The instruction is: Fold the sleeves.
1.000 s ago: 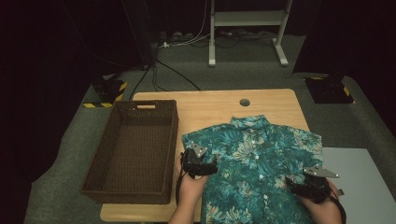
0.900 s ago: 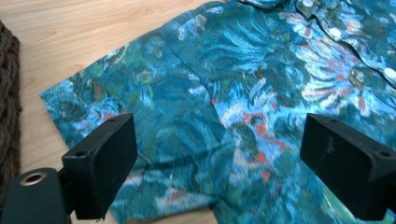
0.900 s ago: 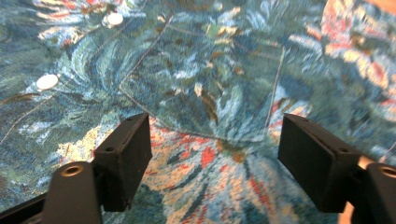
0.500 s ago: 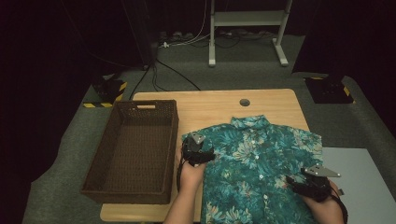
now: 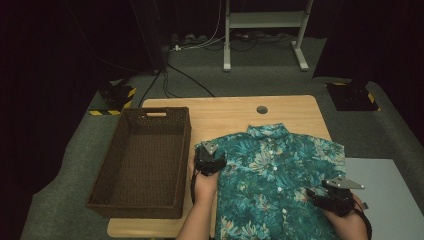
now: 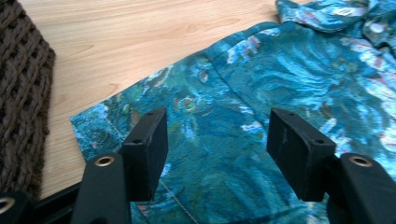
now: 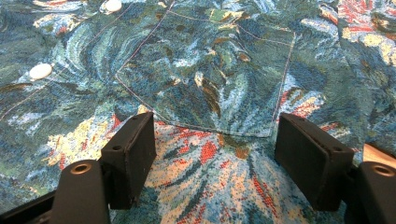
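A short-sleeved shirt point(image 5: 280, 185) of thin woven cloth, printed in teal, blue and cream leaf shapes, is spread flat and buttoned on the near right part of a pale wooden table point(image 5: 225, 112), its collar turned toward the far edge. Beside it on the left a deep rectangular basket point(image 5: 145, 160) of dark brown weave is set, with a slot handle cut in its far wall. The left gripper point(image 5: 210, 159) is held over the shirt's left sleeve, its blocky black jaws spread wide with the cloth seen between them, and whether they touch the fabric cannot quite be told. The right gripper point(image 5: 334, 196) is held over the shirt's right front, its jaws likewise spread apart. In the left gripper view the sleeve hem point(image 6: 93, 135) is seen lying on bare wood grain, with the basket's coarse braid at the frame's left edge. In the right gripper view finer detail is given: a stitched chest pocket point(image 7: 210, 74), white buttons point(image 7: 40, 71) and red flecks in the print.
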